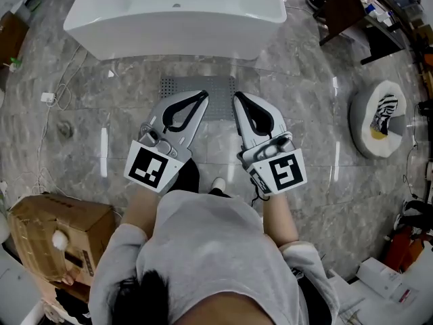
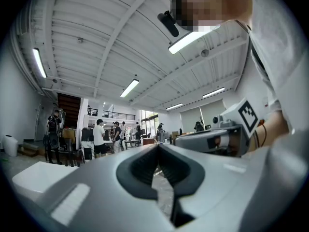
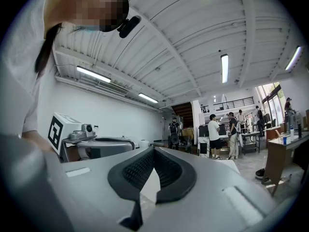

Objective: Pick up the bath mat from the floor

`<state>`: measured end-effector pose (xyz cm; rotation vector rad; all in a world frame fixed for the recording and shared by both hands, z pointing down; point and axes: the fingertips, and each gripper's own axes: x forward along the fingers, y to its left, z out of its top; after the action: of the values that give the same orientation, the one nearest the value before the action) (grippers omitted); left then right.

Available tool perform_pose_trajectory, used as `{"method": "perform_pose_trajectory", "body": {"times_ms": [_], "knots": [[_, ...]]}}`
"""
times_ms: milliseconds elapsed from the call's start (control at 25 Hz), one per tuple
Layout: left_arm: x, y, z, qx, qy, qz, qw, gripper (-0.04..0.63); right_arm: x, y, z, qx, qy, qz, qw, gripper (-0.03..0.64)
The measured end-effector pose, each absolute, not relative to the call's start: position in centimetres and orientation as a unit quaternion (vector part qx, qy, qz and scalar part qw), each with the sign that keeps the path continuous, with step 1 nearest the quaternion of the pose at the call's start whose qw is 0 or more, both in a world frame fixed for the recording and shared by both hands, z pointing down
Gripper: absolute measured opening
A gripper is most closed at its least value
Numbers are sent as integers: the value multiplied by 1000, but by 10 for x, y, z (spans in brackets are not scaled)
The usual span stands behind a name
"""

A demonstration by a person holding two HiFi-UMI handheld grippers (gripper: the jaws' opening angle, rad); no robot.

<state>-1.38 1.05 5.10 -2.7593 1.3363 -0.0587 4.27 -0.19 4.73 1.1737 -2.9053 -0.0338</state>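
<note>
The left gripper (image 2: pixel 158 145) has its two jaws pressed together at the tips, with nothing between them. A small gap shows only lower down, where the black pads (image 2: pixel 139 168) curve away from each other. The right gripper (image 3: pixel 153 149) is the same: closed tight and holding nothing. I think they are closed because there is nothing to grab yet. In the head view both grippers point toward 12 o'clock, side by side, with their tips leaning in a little toward each other. The bath mat (image 1: pixel 220 87) is grey and dotted. It lies flat on the floor (image 1: pixel 318 114) at 12 o'clock from the person, just in front of the white bathtub (image 1: pixel 176 19). It is likely put there so wet feet land on it. The tips show over the near edge of the mat, but both grippers point level out into the room, so I think they are high above it and not touching it. The jaws will have to open and go down before the mat can be pinched. Two grippers held close together make sense, because a mat is wide and floppy and would droop from one grip. A cardboard box (image 1: pixel 61 229) sits at 8 o'clock, well apart from the mat.
</note>
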Motion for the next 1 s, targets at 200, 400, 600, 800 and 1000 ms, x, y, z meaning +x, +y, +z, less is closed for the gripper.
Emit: {"method": "perform_pose_trajectory", "body": {"times_ms": [200, 400, 600, 800, 1000], "knots": [[-34, -25, 54, -904, 425, -23, 37, 0, 24, -36, 51, 387, -922, -5, 3, 2], [-53, -53, 59, -910, 413, -26, 34, 0, 6, -62, 55, 401, -916, 0, 2, 2], [-68, -72, 64, -915, 400, -29, 32, 2, -7, -81, 58, 414, -910, 3, 4, 2], [-78, -85, 68, -920, 390, -25, 29, 1, -17, -93, 62, 425, -905, 4, 6, 2], [-84, -93, 73, -922, 386, -27, 24, 0, -26, -99, 67, 427, -904, 5, 13, 2]]}}
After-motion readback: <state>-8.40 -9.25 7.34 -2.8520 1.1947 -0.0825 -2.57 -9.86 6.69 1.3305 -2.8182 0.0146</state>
